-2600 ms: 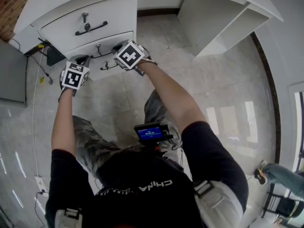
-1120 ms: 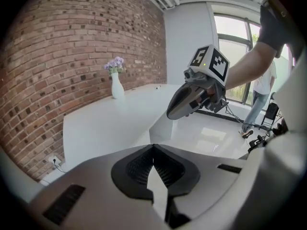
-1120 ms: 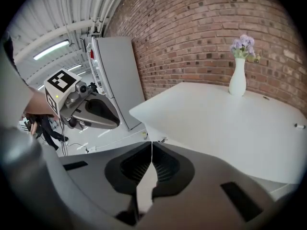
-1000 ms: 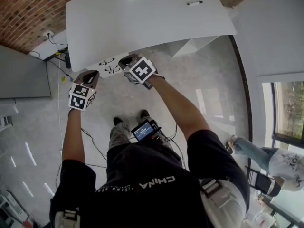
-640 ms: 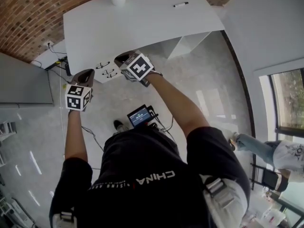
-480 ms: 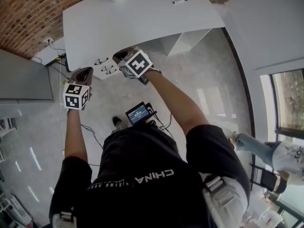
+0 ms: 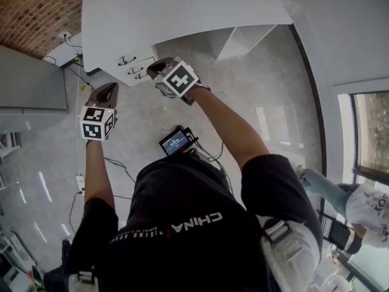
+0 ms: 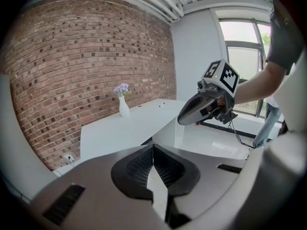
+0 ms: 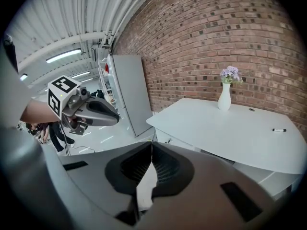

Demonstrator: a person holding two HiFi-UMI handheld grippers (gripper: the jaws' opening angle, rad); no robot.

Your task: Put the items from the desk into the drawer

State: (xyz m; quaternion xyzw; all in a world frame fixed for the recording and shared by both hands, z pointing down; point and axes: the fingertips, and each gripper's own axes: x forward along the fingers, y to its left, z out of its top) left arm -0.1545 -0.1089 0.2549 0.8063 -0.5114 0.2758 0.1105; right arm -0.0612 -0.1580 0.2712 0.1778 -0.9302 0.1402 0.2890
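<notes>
The left gripper [image 7: 102, 91] and the right gripper [image 7: 158, 66] are held in the air over the pale floor [image 7: 261, 84], on the near side of a white desk, and neither is seen touching it. In the left gripper view the jaws are pressed together along a single seam, with nothing caught between them. In the right gripper view the jaws are likewise closed and empty.

The right gripper is held farther forward, near the drawer fronts [image 7: 121, 67]. These are set under the left end of the tabletop [image 7: 182, 14] and are marked by dark handles. The fronts appear flush with the desk. The left gripper is held to the left of the right one, nearer the person and well apart from the desk.

The things to be put away are found on the tabletop. A white vase with purple flowers [image 9: 224, 96] is stood upright by the far edge, close to the brick wall [image 9: 216, 32]. A small pen [image 9: 279, 130] is laid flat toward the right end, well apart from the vase. A small dark round thing [image 9: 251, 109] is seen between them, too small to be told.

A tall grey cabinet [image 9: 128, 92] is stood against the wall, left of the desk. A small screen [image 7: 175, 142] is worn at the person's front.
</notes>
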